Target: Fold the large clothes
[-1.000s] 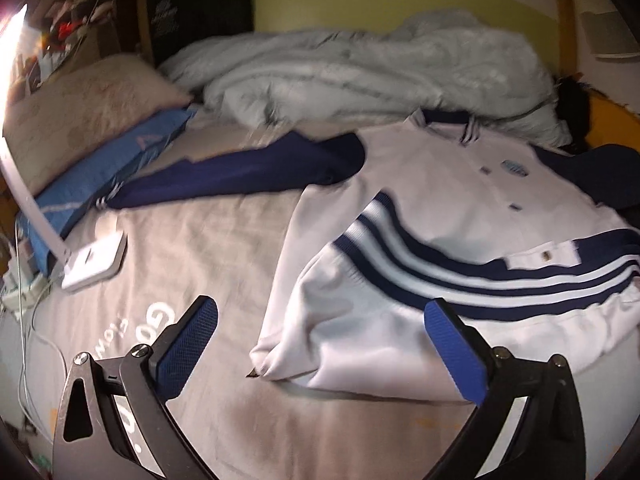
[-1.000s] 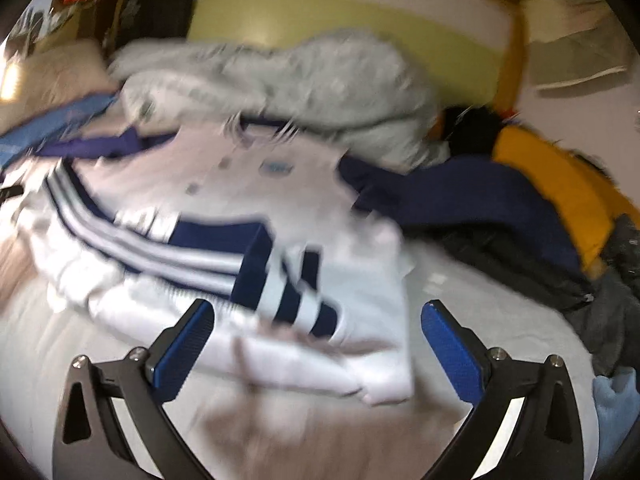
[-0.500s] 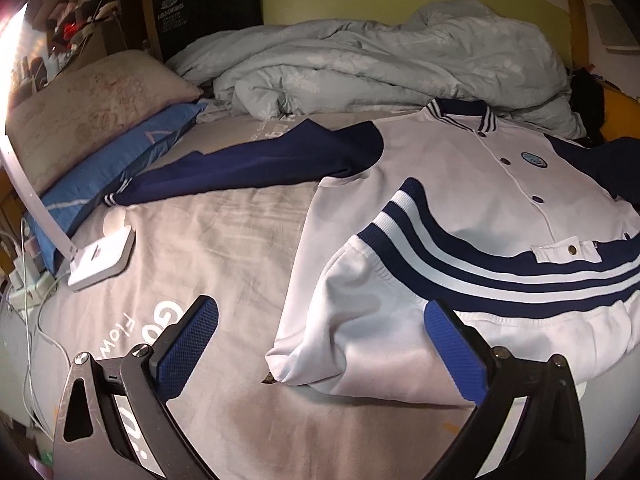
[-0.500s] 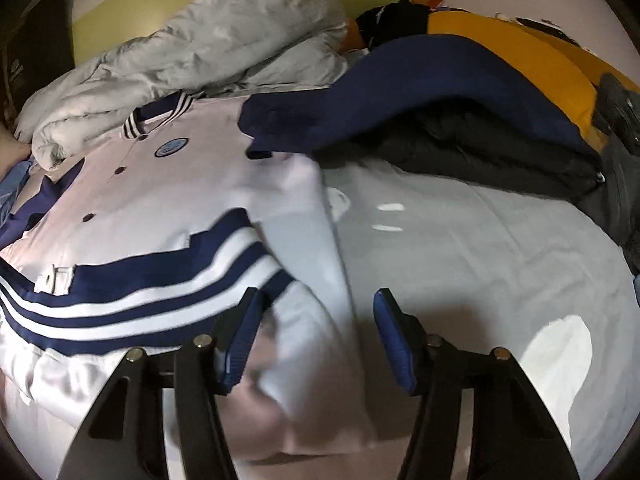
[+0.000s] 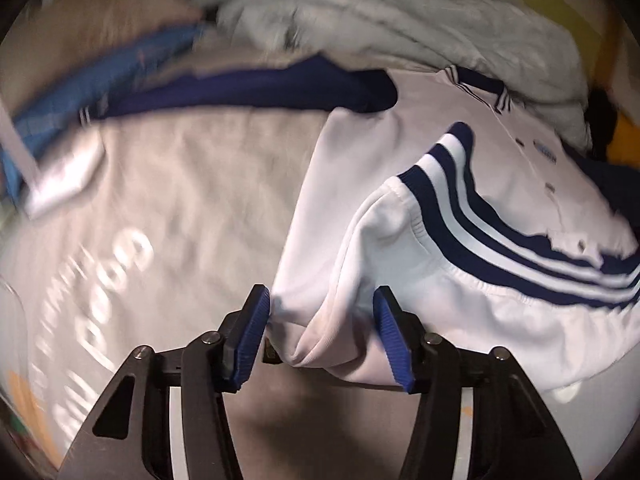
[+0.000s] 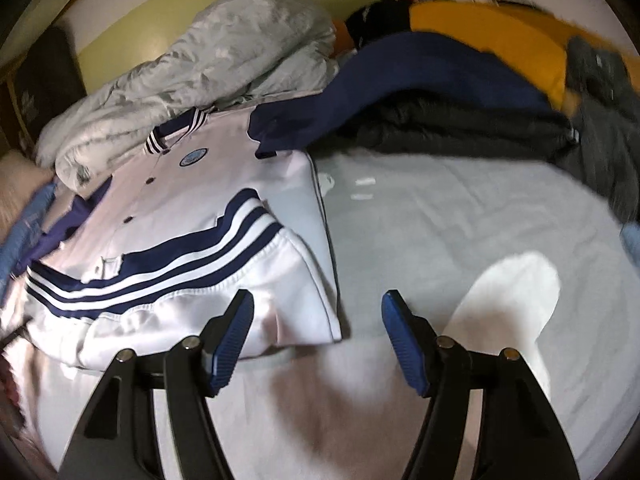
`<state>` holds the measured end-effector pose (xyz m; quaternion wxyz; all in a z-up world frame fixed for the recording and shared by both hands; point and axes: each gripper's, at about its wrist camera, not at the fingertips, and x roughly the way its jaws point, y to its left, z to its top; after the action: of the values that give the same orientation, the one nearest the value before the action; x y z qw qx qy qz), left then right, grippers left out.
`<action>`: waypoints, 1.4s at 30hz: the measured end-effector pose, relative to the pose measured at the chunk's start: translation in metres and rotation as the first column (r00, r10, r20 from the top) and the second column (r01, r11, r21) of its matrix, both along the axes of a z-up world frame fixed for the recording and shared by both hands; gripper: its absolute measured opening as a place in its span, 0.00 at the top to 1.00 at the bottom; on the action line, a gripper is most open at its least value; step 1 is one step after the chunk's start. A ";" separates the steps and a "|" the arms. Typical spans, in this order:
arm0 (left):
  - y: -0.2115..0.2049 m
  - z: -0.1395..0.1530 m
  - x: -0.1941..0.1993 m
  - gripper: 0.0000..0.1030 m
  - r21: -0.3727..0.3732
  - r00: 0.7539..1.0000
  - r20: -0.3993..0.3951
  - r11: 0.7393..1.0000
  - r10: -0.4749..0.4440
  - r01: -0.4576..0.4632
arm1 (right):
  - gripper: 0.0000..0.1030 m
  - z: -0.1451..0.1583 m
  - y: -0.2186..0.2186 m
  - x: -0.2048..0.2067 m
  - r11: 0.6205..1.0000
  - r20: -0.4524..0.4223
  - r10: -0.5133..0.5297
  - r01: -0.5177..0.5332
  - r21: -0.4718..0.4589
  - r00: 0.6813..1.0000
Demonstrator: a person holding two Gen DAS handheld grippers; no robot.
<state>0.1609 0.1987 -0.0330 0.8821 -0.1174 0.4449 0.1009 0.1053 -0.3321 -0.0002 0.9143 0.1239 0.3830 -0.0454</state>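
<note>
A white varsity jacket with navy sleeves and navy-and-white hem stripes lies on the bed, its lower part folded up over the chest. My left gripper has narrowed around the jacket's bottom left folded corner, with cloth bunched between the blue pads; the jaws still stand apart. In the right wrist view the same jacket lies at the left. My right gripper is open over its bottom right corner, with the left pad above the white cloth and the right pad over the sheet.
A grey bedsheet covers the bed. A crumpled grey duvet lies at the head. A pile of navy, black and yellow clothes fills the right side. A pillow and a blue cover lie at the left.
My left gripper has moved forward onto the jacket's bottom left corner and its jaws have narrowed around the cloth. My right gripper has opened wider near the bottom right corner.
</note>
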 end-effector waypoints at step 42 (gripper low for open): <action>-0.081 0.083 -0.054 0.14 0.203 0.928 0.231 0.947 -0.293 0.249 | 0.42 0.032 0.070 -0.020 0.952 0.177 0.237 -0.191 -0.240 0.955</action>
<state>0.1073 0.1173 0.0500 0.9447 0.0090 0.3277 -0.0007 0.0852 -0.2617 0.0323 0.9562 -0.0166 0.2911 0.0252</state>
